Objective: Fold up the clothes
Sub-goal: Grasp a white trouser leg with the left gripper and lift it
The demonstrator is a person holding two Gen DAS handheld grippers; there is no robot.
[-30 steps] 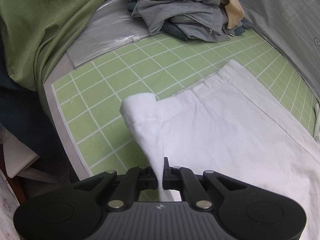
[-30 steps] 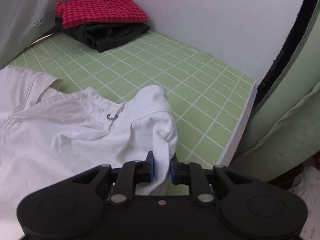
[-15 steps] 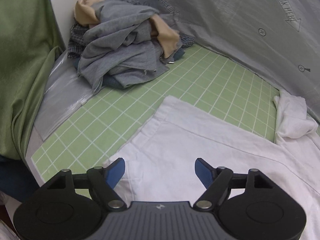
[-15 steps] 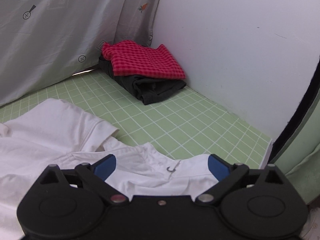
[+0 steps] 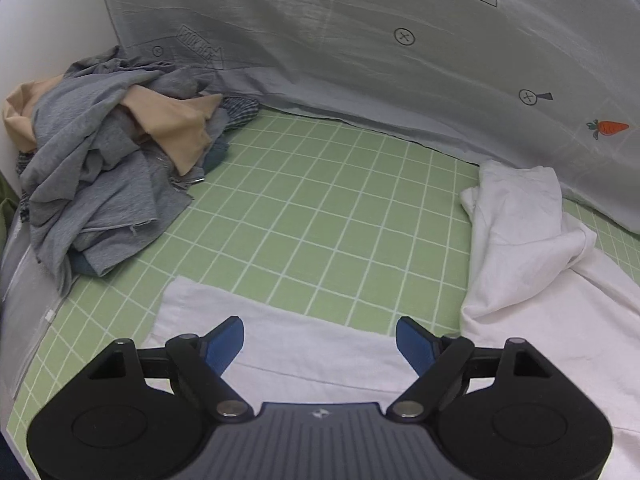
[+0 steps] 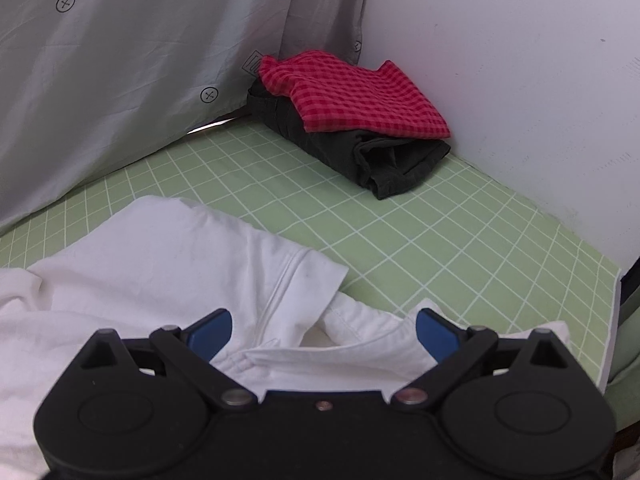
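Green gridded mat [image 5: 320,216] covers the desk, with a grey printed cloth [image 5: 360,40] hanging along its far side and a white wall [image 6: 520,60] closing the right end.

White polo shirt [image 6: 160,260] lies spread across the near middle of the mat, not yet folded: hem band [image 5: 280,340] flat under the left gripper [image 5: 319,341], collar [image 6: 360,340] under the right gripper [image 6: 323,332], one sleeve [image 5: 516,220] bunched up toward the grey cloth. Judged early in this garment: laid out, sleeves and body folds still to do.

Done so far, by the look of it: a red checked piece [image 6: 352,92] folded on top of a dark folded garment [image 6: 360,148], stacked in the far right corner. Left to do: a heap of grey and tan clothes [image 5: 112,152] at the far left, well apart from the shirt.

Both grippers' jaws have just been opening; the blue-padded fingers [image 5: 224,344] now stand wide, released, nothing between them but the shirt lying below.

Room: bare mat between shirt and heap, and between shirt and folded stack. Right edge of the desk [image 6: 610,320] drops off just beside the collar.
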